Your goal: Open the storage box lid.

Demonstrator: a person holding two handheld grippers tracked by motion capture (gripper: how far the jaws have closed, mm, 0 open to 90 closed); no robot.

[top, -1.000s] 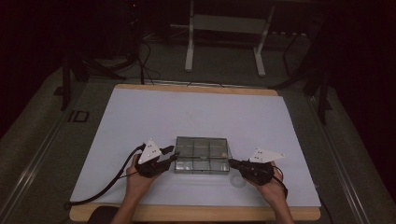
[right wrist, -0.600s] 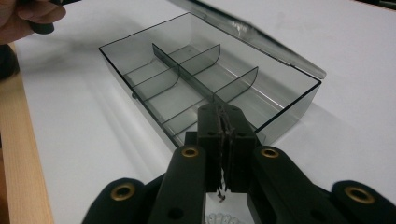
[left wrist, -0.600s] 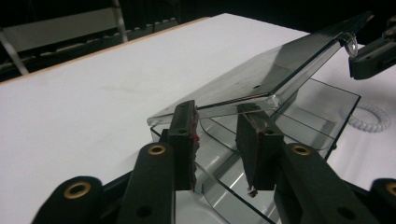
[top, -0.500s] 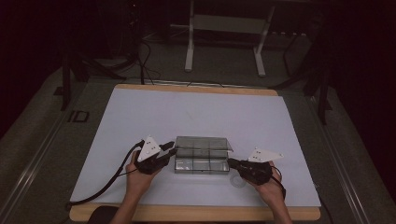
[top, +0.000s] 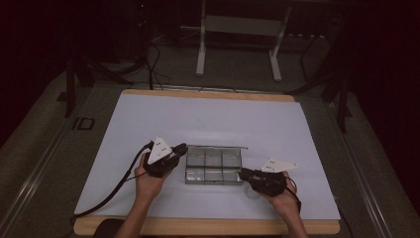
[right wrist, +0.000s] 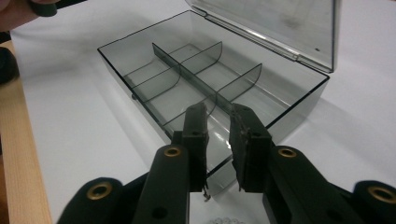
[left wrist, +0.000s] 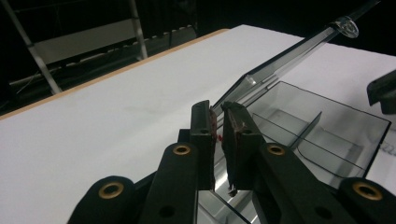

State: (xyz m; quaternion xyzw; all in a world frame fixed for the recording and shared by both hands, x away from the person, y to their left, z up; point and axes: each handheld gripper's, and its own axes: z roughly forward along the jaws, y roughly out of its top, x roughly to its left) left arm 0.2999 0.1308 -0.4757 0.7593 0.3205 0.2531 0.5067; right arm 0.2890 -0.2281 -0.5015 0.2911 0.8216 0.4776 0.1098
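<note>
White sheet [top: 208, 124] covers a wooden-edged table [top: 208, 227], mid frame in the high view; dark room behind w/ a pale metal stand [top: 237, 29] at the top and cables on the grey floor.

Clear smoky plastic compartment box [top: 214, 166] sits lower centre of the sheet: rectangular, thin glossy walls, inner dividers making six cells, no contents visible. Its hinged clear lid [right wrist: 280, 23] stands open, tilted up at the far side.

Left gripper [top: 181, 149], black w/ a grey three-cornered plate, is at the box's left end. In the left gripper view the jaws are nearly closed, a narrow gap betw. them, pinched at the box's corner near the lid hinge; real grip can't be told for sure.

Right gripper [top: 243, 172], same build, is at the box's lower right corner. In the right gripper view the jaws stand a bit apart, straddling the near wall, not pressing it. A small clear bead-like object [right wrist: 219, 220] lies on the sheet just below them.
</note>
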